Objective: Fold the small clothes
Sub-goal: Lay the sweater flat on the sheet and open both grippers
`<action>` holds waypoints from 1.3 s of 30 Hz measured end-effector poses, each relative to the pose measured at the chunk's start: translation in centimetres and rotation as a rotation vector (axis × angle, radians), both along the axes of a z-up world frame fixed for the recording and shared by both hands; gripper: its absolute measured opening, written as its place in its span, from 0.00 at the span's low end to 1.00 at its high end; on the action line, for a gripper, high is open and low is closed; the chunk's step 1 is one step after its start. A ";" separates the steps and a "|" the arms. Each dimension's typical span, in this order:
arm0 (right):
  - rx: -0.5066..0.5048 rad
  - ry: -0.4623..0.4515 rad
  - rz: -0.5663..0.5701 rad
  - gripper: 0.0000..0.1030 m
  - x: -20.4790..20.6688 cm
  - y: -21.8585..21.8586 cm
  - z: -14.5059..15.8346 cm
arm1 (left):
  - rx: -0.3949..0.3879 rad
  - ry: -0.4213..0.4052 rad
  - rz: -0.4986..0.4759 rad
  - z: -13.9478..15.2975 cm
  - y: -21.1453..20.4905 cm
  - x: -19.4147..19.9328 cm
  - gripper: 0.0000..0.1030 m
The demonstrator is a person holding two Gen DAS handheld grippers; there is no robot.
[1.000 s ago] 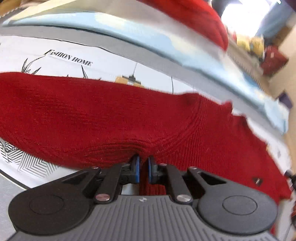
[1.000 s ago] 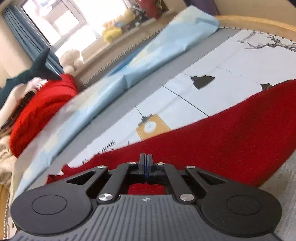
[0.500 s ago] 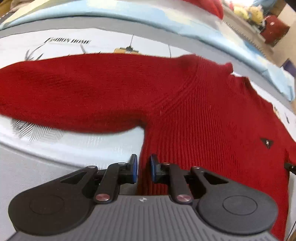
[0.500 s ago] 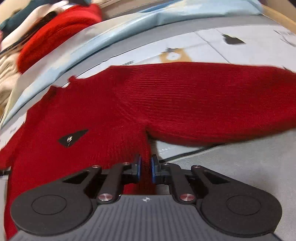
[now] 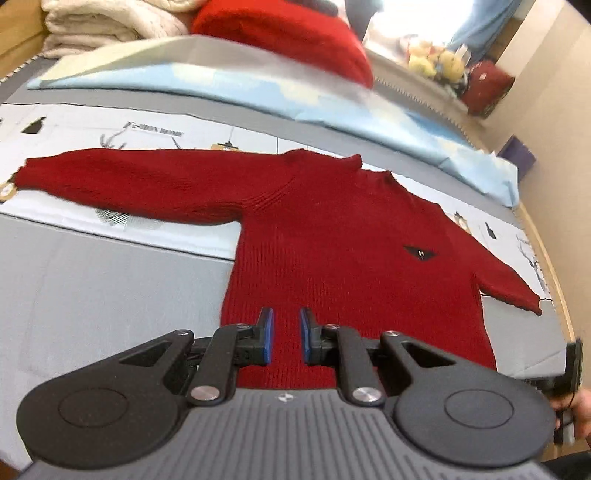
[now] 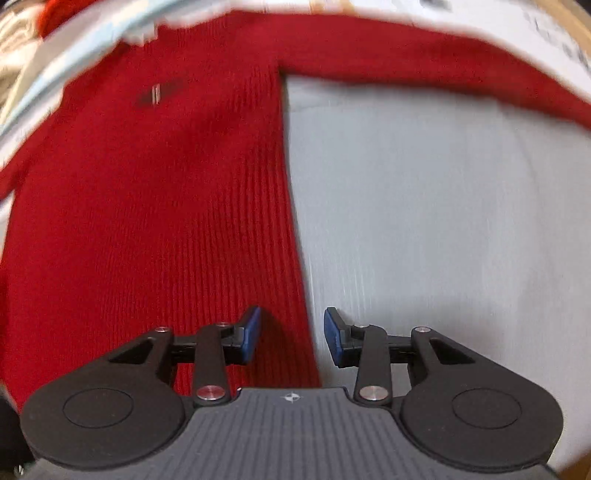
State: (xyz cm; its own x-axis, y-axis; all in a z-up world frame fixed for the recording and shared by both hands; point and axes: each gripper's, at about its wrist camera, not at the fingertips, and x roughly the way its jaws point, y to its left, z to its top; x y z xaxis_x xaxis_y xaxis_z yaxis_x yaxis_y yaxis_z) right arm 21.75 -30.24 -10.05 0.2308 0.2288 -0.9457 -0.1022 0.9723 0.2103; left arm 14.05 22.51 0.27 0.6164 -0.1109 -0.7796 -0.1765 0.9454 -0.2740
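Note:
A small dark red knit sweater (image 5: 332,236) lies flat, front up, on a grey and white printed bed cover (image 5: 92,288), both sleeves spread sideways. It has a small dark badge (image 5: 419,254) on the chest. My left gripper (image 5: 286,341) is open and empty, hovering over the sweater's lower left part. My right gripper (image 6: 291,338) is open and empty, straddling the right side edge of the sweater (image 6: 166,206) near the hem. The other gripper's tip shows at the far right of the left wrist view (image 5: 570,369).
A light blue folded sheet (image 5: 258,92) lies behind the sweater. A bright red knit pile (image 5: 288,33) and cream folded knits (image 5: 110,22) sit beyond it. A wooden bed frame (image 5: 546,251) runs along the right. Stuffed toys (image 5: 436,62) sit on the windowsill.
Both grippers let go of the sweater, opened wider and pulled back toward the hem. The sweater now lies spread flat; the right view tilted down steeply.

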 end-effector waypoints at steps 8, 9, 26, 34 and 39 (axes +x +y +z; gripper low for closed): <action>-0.040 -0.066 0.039 0.14 -6.8 -1.0 0.4 | 0.027 0.253 -0.023 -7.5 0.8 -2.4 0.21; -0.036 -0.074 0.034 0.10 -7.1 -1.2 0.5 | 0.027 0.287 -0.033 -8.5 0.9 -2.5 0.24; -0.117 -0.133 -0.040 0.06 -7.7 -1.4 2.2 | 0.032 0.399 -0.242 -11.4 -1.0 -4.6 0.06; -0.149 -0.074 -0.063 0.10 -6.9 -1.5 1.5 | 0.158 0.382 -0.227 -10.5 -1.5 -4.2 0.10; -0.105 -0.192 -0.028 0.20 -7.7 -0.2 3.4 | 0.084 0.280 -0.314 -9.0 -3.5 -3.8 0.17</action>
